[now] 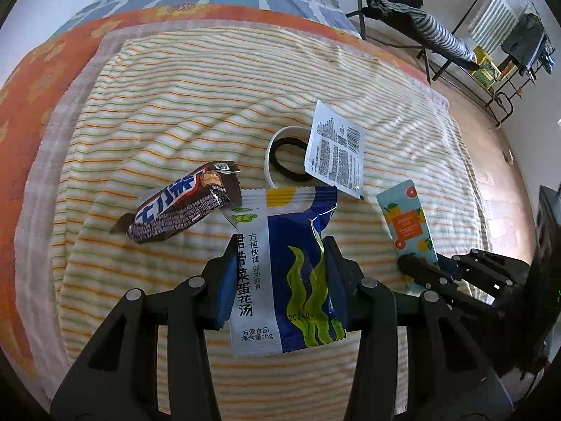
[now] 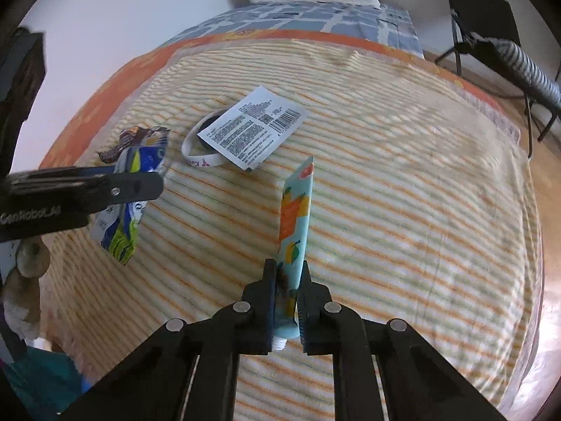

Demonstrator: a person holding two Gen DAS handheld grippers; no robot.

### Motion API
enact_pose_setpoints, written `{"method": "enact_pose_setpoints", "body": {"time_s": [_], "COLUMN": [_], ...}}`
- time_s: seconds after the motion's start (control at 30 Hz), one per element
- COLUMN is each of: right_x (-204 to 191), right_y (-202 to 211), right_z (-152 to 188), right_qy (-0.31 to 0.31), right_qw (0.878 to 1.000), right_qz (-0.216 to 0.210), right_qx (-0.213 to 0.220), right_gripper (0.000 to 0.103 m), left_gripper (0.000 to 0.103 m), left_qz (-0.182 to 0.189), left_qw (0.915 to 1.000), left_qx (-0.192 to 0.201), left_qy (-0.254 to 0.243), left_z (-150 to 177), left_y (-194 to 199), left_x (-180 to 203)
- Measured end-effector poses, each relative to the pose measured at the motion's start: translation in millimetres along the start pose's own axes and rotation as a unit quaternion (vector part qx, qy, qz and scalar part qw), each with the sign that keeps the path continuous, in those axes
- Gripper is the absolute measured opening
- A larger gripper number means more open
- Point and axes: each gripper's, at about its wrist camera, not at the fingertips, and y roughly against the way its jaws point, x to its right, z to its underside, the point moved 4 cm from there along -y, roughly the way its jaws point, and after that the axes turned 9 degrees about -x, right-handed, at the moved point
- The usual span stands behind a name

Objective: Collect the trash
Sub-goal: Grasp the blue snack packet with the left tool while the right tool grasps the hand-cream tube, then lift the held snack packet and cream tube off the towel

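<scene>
Right wrist view showed the right gripper (image 2: 285, 293) with fingers pinching the cap end of the small tube (image 2: 294, 221) — long axis running straight ahead over the bed (image 2: 403, 210) — while the left gripper (image 1: 278, 259) pinched the soup packet (image 1: 280, 273) alongside.

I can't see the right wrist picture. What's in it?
The right gripper pinches a light blue tube with fruit pictures over a striped blanket. At left, the left gripper holds a blue soup packet.
</scene>
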Motion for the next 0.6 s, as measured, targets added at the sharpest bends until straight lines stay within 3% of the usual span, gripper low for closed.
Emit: {"method": "enact_pose_setpoints", "body": {"time_s": [0.13, 0.6], "right_x": [-2, -28], "right_y": [2, 47], "right_z": [3, 23], "right_qy": [-0.007, -0.007], "right_qw": [1.000, 0.999], "right_qz": [0.002, -0.014], "right_qx": [0.004, 0.046], "right_gripper": [0.003, 0.003], "left_gripper": [0.045, 0.045], "left_qz": [-0.002, -0.006], "left_qw": [0.9999, 0.9983], "left_qx": [0.005, 0.042], "left_qy": [-0.011, -0.038], "left_z": [9, 40], "left_y": [9, 57], "left_x": [1, 0]}}
